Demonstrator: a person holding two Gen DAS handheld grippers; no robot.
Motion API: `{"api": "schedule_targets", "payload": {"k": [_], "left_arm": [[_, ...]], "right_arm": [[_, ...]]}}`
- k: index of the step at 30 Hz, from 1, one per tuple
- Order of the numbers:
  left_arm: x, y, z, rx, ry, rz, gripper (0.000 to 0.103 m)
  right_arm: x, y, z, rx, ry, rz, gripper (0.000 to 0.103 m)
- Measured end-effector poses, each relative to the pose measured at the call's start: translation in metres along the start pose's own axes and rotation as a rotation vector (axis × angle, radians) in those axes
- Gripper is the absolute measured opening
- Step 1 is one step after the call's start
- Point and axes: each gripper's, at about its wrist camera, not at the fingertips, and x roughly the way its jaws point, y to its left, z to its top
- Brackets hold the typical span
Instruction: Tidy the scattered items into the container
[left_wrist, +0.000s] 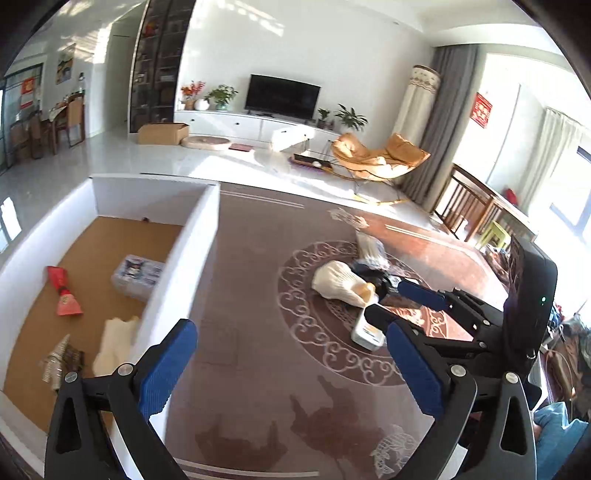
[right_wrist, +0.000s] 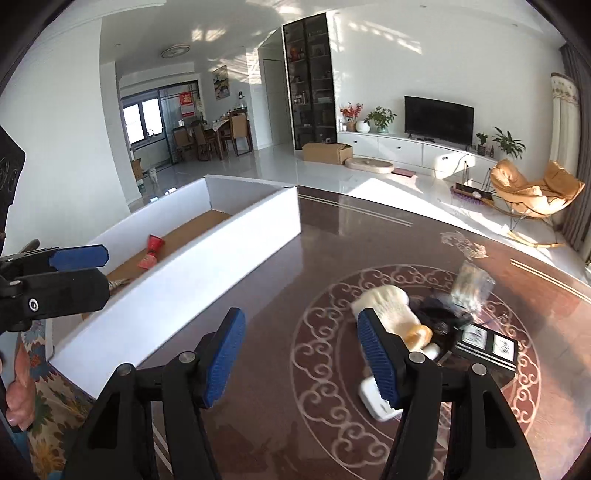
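**Inspector:** You are holding the left gripper (left_wrist: 291, 363) fully spread with nothing between its pads, just beside the white container (left_wrist: 184, 236). I am judging that as a drop-off completed: a cream glove (left_wrist: 114, 345) is lying inside against the near wall, alongside a red packet (left_wrist: 62, 291), a clear box (left_wrist: 138, 277) and a patterned bundle (left_wrist: 61, 362).

**Operator:** And the right side?

**Inspector:** You are carrying the right gripper (right_wrist: 301, 356) partly spread and empty, with its pads framing the remaining pile on the worktop (right_wrist: 258, 288). In my reading you are lining it up for the next pick.

**Operator:** What is left outside?

**Inspector:** A second cream glove (right_wrist: 388, 306), a small white box (right_wrist: 371, 400) nearest your fingers, a dark tangle (right_wrist: 439, 317), a clear bag (right_wrist: 472, 284) and a black case (right_wrist: 487, 347). All are sitting well apart from the container.

**Operator:** Are the views differing?

**Inspector:** Yes. The left wrist view is looking down into the container and showing its contents, but the right gripper is hiding the black case there. The right wrist view is showing that case clearly, yet only the red packet inside, since the near wall is masking the rest.
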Motion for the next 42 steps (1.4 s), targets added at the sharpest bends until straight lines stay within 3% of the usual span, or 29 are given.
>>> {"api": "schedule_targets", "payload": {"k": [3,5,10,21,42], "left_arm": [[0.06,-0.042,-0.029,0.076,0.092,-0.027,0.103],[0.093,-0.059,-0.044,0.122,0.139,0.005,0.103],[0.122,-0.065,-0.064,0.146,0.168,0.047,0.103],[0.131,-0.052,-0.069,0.088,0.185,0.043,0.103],[0.137,-0.064,-0.072,0.162,0.218,0.12,0.103]], "right_arm": [[-0.031,-0.056,-0.05,0.055,0.074,-0.113,0.064],[-0.042,-0.086,-0.082,0.079,0.133,-0.178,0.064],[-0.04,-0.122,-0.131,0.16,0.214,-0.233,0.064],[-0.004,-0.116,-0.134,0.167,0.237,-0.247,0.065],[-0.001,-0.116,-0.135,0.171,0.242,-0.25,0.067]]}}
